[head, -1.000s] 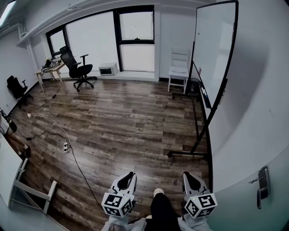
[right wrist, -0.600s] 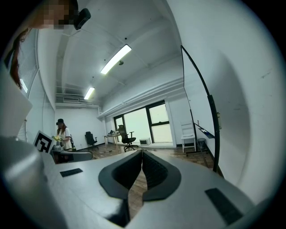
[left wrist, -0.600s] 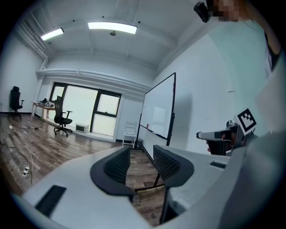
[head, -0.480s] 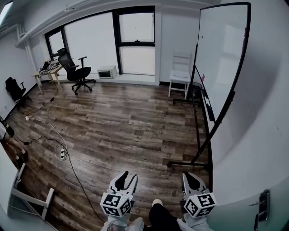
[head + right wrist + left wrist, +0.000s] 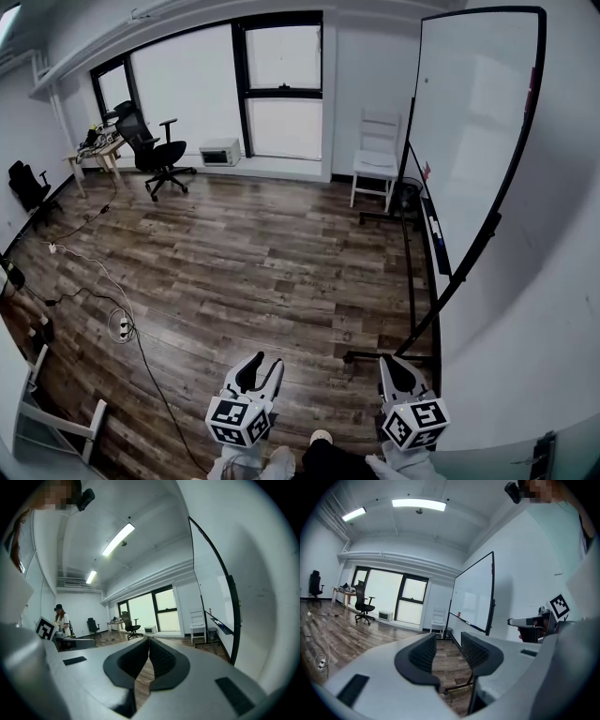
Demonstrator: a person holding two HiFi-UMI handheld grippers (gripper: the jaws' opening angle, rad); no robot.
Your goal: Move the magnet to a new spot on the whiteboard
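Observation:
The whiteboard stands on a black wheeled frame along the right wall, ahead of me and out of reach. A small red item sits low on it by the marker tray; I cannot tell whether it is the magnet. My left gripper is at the bottom of the head view, open and empty. In the left gripper view the left gripper points toward the whiteboard. Beside it, my right gripper is shut and empty, and the right gripper has its jaws together.
The whiteboard stand's foot lies on the wood floor just ahead of the right gripper. A white chair stands past the board. An office chair, a desk, floor cables and a power strip are left. A person stands far off.
The left gripper's jaws have gone from shut to open. I have moved forward, so the whiteboard is nearer and larger. The right gripper has stayed shut.

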